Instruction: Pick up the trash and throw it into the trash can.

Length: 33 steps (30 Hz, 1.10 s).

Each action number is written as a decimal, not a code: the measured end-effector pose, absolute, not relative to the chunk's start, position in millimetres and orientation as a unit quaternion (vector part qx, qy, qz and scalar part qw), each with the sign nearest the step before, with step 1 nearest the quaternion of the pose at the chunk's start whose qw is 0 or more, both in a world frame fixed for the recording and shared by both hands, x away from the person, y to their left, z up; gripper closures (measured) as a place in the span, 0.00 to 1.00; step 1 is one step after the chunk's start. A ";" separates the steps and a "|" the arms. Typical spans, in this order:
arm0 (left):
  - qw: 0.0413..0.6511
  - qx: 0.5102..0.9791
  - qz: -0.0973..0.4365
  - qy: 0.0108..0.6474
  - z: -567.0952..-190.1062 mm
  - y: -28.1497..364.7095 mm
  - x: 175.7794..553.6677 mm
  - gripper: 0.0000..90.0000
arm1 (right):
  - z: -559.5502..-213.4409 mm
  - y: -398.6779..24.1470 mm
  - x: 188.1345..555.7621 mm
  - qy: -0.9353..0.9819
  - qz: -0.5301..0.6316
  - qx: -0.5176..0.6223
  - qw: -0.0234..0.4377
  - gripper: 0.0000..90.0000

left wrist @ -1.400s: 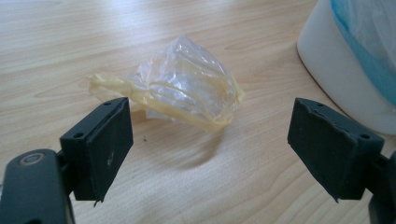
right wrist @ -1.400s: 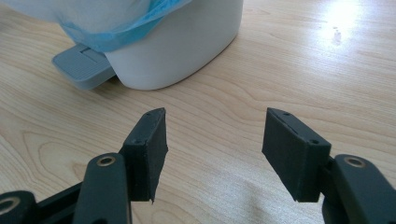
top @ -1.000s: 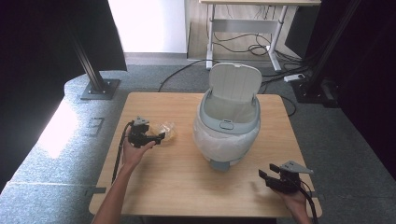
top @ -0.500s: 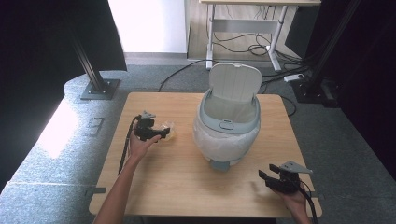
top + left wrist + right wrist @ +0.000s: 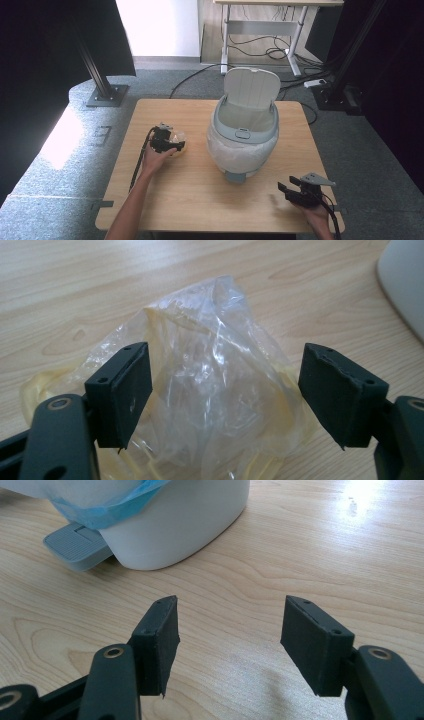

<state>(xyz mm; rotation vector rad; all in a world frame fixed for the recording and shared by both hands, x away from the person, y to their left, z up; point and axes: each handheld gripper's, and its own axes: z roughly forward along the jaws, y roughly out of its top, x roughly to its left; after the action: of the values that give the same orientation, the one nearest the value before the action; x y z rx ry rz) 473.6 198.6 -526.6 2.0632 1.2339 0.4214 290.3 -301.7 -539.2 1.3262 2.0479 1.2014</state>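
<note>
Between the 2 black jaws of the left gripper point(image 5: 225, 395), which stand wide apart, lies a crumpled clear plastic bag point(image 5: 210, 390) with a yellowish edge. The jaws flank the bag on both sides; whether either pad touches the film cannot be told. The bag rests on the wooden bench point(image 5: 200, 200), at the left part of it in the high view, where the left gripper point(image 5: 176, 146) and the left hand point(image 5: 155, 157) sit over it. A black cable point(image 5: 137, 167) trails from this gripper toward the bench's near edge.

The right gripper point(image 5: 227, 645) also has its 2 jaws apart, with bare bench surface between them. In the high view it point(image 5: 286, 190) sits near the front right corner, well apart from the bag.

A white pedal bin point(image 5: 244, 135) stands at the bench centre between the 2 grippers, lid raised, with a liner folded over its rim. Its grey pedal point(image 5: 77, 545) faces the near edge, ahead of the right gripper.
</note>
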 end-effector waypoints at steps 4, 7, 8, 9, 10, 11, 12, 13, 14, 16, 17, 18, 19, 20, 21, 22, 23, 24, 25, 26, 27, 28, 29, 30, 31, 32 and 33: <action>0.343 0.792 0.163 0.477 -528.7 198.9 473.1 0.33 | -539.2 -301.7 290.0 0.736 0.432 0.477 0.210 0.44; 0.350 0.789 0.158 0.479 -529.9 201.6 472.3 0.39 | -539.4 -301.6 290.1 0.737 0.431 0.476 0.210 0.44; 0.353 0.788 0.159 0.479 -530.8 203.3 471.4 0.42 | -539.4 -301.6 290.2 0.737 0.431 0.476 0.210 0.44; 0.353 0.788 0.159 0.479 -530.8 203.3 471.4 0.45 | -539.5 -301.6 290.3 0.737 0.431 0.477 0.210 0.44; 0.355 0.788 0.159 0.478 -531.3 204.8 470.6 0.47 | -539.5 -301.6 290.3 0.737 0.431 0.477 0.210 0.44; 0.355 0.788 0.159 0.478 -531.3 204.8 470.6 0.51 | -539.6 -301.6 290.3 0.737 0.430 0.477 0.210 0.44; 0.358 0.784 0.161 0.481 -531.4 206.6 470.0 0.55 | -539.6 -301.7 290.3 0.737 0.430 0.477 0.210 0.44; 0.360 0.782 0.160 0.482 -531.5 207.6 470.0 0.59 | -539.7 -301.7 290.3 0.737 0.430 0.477 0.210 0.44; 0.360 0.782 0.160 0.482 -531.5 207.6 470.0 0.61 | -539.7 -301.7 290.3 0.737 0.430 0.477 0.210 0.44; 0.363 0.780 0.160 0.484 -531.6 208.8 469.8 0.66 | -539.7 -301.8 290.3 0.737 0.430 0.477 0.211 0.44; 0.363 0.779 0.161 0.485 -531.4 209.3 469.5 0.68 | -539.6 -301.9 290.3 0.737 0.430 0.477 0.211 0.44; 0.365 0.778 0.163 0.485 -530.9 209.7 469.1 0.71 | -539.6 -302.1 290.3 0.737 0.430 0.477 0.211 0.44; 0.366 0.776 0.166 0.486 -530.2 210.4 468.6 0.74 | -539.6 -302.1 290.2 0.737 0.430 0.477 0.211 0.44; 0.368 0.775 0.167 0.486 -529.3 211.1 468.1 0.77 | -539.5 -302.3 290.2 0.736 0.430 0.477 0.211 0.44; 0.373 0.771 0.170 0.487 -526.8 212.2 466.3 0.81 | -539.2 -302.7 290.1 0.736 0.430 0.478 0.212 0.44; 0.373 0.771 0.170 0.487 -526.8 212.2 466.3 0.83 | -539.2 -302.7 290.1 0.736 0.430 0.478 0.212 0.44; 0.375 0.771 0.173 0.484 -524.7 212.6 464.9 0.83 | -539.1 -302.9 290.0 0.735 0.431 0.478 0.212 0.44; 0.385 0.770 0.173 0.479 -520.2 213.4 461.6 0.86 | -538.8 -303.7 289.9 0.734 0.432 0.479 0.213 0.44; 0.389 0.770 0.174 0.475 -517.6 213.6 459.7 0.86 | -538.7 -304.0 289.9 0.733 0.432 0.479 0.213 0.44; 0.392 0.770 0.176 0.471 -514.9 213.9 457.5 0.87 | -538.7 -304.4 289.9 0.733 0.432 0.479 0.214 0.44; 0.397 0.770 0.176 0.467 -512.2 214.3 455.4 0.88 | -538.6 -304.6 289.9 0.733 0.432 0.480 0.214 0.44; 0.397 0.770 0.176 0.467 -512.2 214.3 455.4 0.90 | -538.6 -304.6 289.9 0.733 0.432 0.480 0.214 0.44; 0.404 0.769 0.175 0.463 -508.8 214.7 452.3 0.91 | -538.2 -304.7 289.6 0.732 0.433 0.480 0.214 0.44; 0.408 0.768 0.175 0.462 -506.9 215.0 450.4 0.92 | -538.0 -304.6 289.5 0.732 0.433 0.480 0.214 0.44; 0.413 0.766 0.174 0.460 -504.4 215.4 447.9 0.92 | -538.0 -304.6 289.5 0.732 0.433 0.480 0.214 0.44; 0.419 0.765 0.175 0.457 -501.9 216.2 444.7 0.92 | -537.6 -304.5 289.3 0.732 0.434 0.479 0.215 0.44; 0.423 0.763 0.176 0.455 -500.4 217.1 442.3 0.93 | -537.2 -304.4 289.1 0.732 0.434 0.479 0.216 0.44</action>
<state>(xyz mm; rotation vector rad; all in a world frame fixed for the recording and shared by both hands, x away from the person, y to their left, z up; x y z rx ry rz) 442.3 217.1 -500.4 1.9102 1.1394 0.4417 289.1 -304.4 -537.2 1.3266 2.0295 1.2035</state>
